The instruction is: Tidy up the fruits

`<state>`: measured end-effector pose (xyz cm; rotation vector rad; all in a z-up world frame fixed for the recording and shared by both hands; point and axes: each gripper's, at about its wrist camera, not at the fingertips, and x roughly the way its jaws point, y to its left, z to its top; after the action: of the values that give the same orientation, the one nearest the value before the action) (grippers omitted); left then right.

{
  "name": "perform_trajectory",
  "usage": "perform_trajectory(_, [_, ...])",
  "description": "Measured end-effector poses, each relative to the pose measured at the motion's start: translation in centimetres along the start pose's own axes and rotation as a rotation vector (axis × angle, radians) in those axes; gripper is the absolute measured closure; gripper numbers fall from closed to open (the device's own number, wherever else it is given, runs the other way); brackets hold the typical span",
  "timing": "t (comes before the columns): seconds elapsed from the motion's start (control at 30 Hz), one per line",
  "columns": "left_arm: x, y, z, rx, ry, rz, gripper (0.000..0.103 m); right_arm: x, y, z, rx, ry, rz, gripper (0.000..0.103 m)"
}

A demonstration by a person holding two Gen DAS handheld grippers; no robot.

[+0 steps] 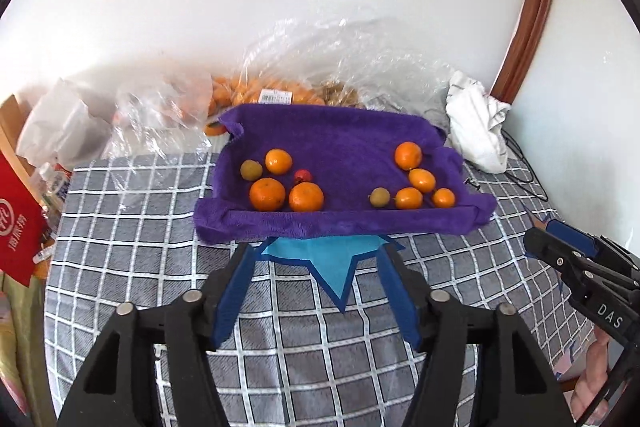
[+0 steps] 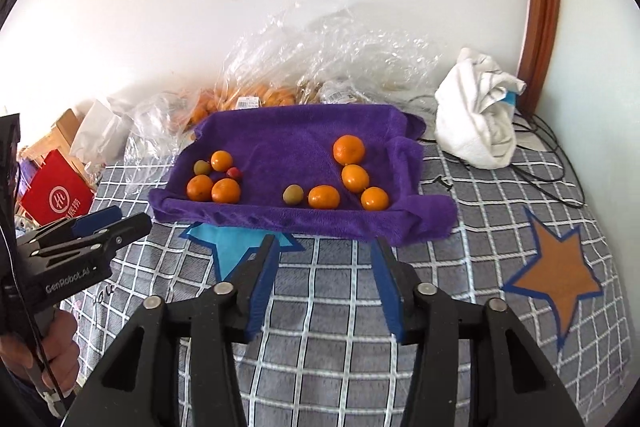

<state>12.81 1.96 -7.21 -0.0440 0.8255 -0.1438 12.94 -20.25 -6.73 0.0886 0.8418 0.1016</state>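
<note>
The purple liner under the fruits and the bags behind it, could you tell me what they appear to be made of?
The purple liner looks like soft plush fabric, probably a microfibre towel: matte, with a fuzzy nap and limp, folded-up edges. The bags behind it seem to be thin clear plastic film, which is glossy, crinkled and see-through.

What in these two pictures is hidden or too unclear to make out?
- Blue star: in both views its upper part lies under the purple towel.
- Fruit in the plastic bags: crinkled, glaring film and the towel's back edge blur it; no counting.
- Label on the bag: print too small to read.
- Red bag: cut off by the left wrist view's edge.
- Orange star: only its tip shows in the left wrist view, behind the right gripper.
</note>
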Motion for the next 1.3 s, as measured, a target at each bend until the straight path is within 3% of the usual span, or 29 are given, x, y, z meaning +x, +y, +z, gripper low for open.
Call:
perform_trajectory(0.07, [-1.8,-0.4,-0.4,0.003,-0.031,0.009,0.035,-1.6,-0.1,-0.5,-0.002,-0.019,-0.015,0.048])
perform_trajectory(0.2, [-4.8,-1.3,-1.6,0.019,-0.073,0.022,0.030,-4.9,0.0,-1.8,-0.027,-0.095,-0.032,0.016])
perform_trajectory(0.3, [-6.5,-1.8,-2.7,0.019,-0.094,0.043,0.027,-6.9,-0.2,-2.7,-0.024,-0.130,-0.018,0.007])
perform_trajectory(0.7, [-9.5,-3.0,-4.1,0.018,-0.145,0.065,0.024,-10.2,-2.0,-4.0,0.022,-0.160,-0.033,0.004])
perform_trajectory(1.3, [-8.9,-2.9,-4.7,0.008,-0.130,0.075,0.023,-10.0,-1.8,-4.7,-0.002,-0.147,-0.055,0.004])
